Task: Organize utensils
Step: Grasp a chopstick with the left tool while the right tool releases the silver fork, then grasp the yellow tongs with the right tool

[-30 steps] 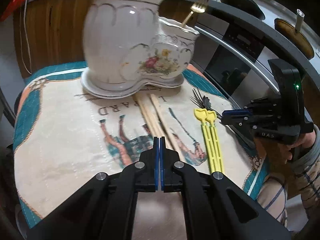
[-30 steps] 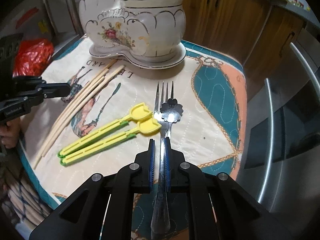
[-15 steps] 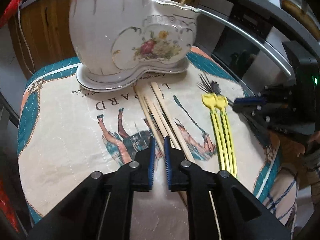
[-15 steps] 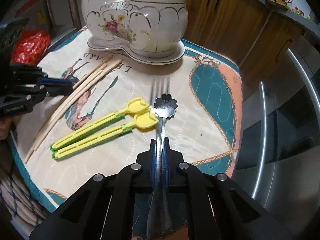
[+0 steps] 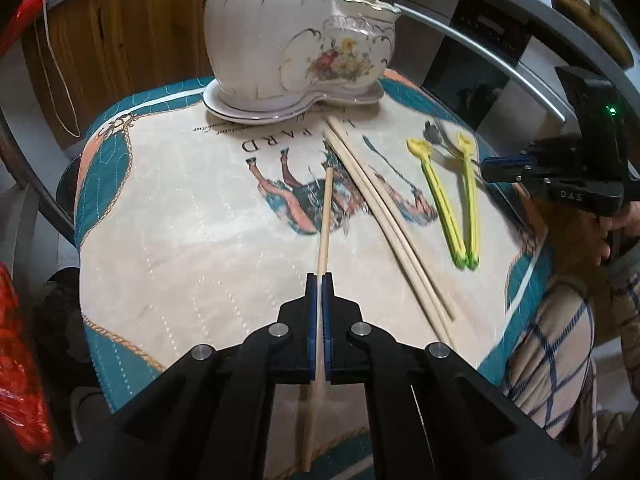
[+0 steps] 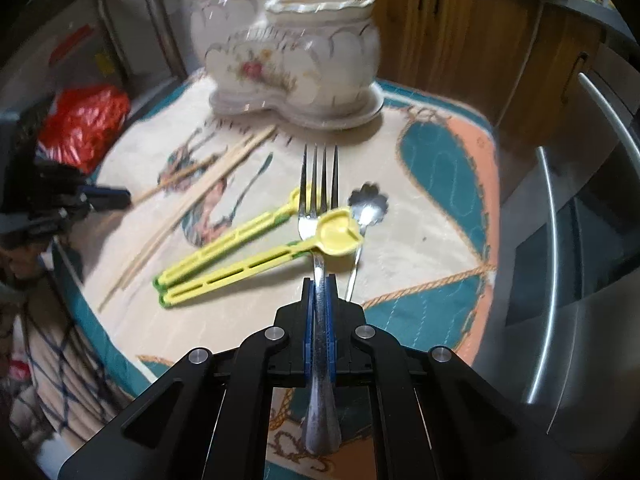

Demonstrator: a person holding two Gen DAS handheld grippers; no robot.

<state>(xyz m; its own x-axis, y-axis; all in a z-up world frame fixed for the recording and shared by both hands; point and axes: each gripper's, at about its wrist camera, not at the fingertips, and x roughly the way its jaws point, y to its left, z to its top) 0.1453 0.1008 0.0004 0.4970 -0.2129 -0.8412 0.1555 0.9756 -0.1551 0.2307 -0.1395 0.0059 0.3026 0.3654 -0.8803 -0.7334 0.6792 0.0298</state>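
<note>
Left gripper [image 5: 319, 280] clamped on one wooden chopstick [image 5: 325, 216]; right gripper [image 6: 319, 284] clamped on a steel fork [image 6: 319, 184], both above the tabletop [image 5: 180, 240]. Risk: thin handles pivoting between fingers, missing the ceramic holder [image 6: 304, 60].

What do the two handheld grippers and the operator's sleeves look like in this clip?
Both are matte black plastic. The left gripper and right gripper each have angular linkage arms with silver rivets and blue-lined finger pads. Seen from the left wrist camera, the right unit's body carries white "DAS" lettering and a green indicator light. The sleeve is beige with dark blue checks. No cables show.
</note>
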